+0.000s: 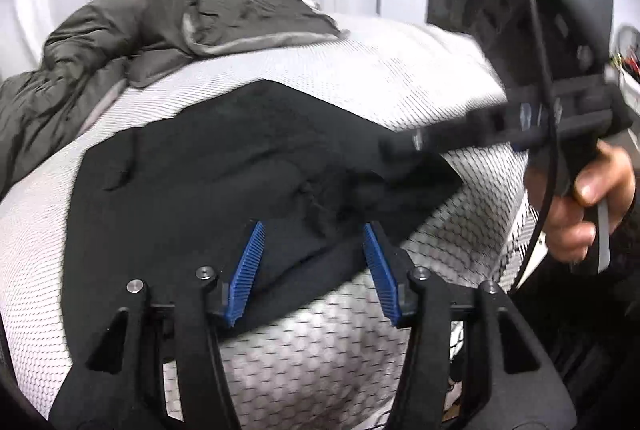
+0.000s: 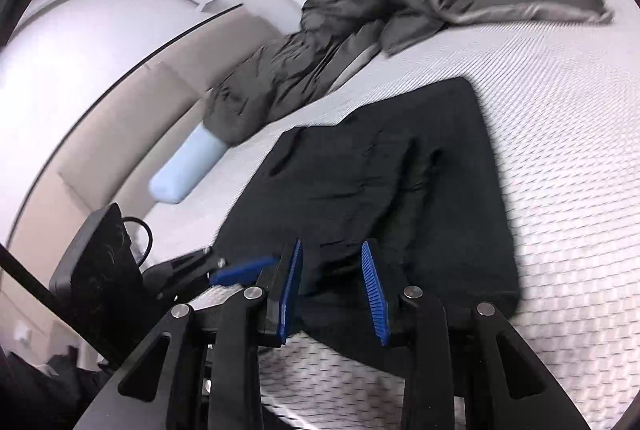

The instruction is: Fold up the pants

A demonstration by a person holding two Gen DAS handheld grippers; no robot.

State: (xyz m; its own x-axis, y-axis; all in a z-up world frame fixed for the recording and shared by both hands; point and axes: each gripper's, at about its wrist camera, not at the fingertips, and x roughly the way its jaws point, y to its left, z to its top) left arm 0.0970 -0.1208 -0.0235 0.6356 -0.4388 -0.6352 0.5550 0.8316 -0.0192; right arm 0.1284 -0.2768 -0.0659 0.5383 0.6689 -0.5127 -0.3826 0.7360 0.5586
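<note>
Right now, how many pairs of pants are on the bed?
1. The black pants lie on the white mattress near its front edge, ahead of both grippers. The grey bedding piled at the far side could hide more.

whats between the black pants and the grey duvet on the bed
In the left wrist view, only bare white mattress separates the black pants from the grey duvet.

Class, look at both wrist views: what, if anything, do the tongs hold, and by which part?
Nothing is clearly held. Both the left tongs and right tongs stand open over the near edge of the black pants.
</note>
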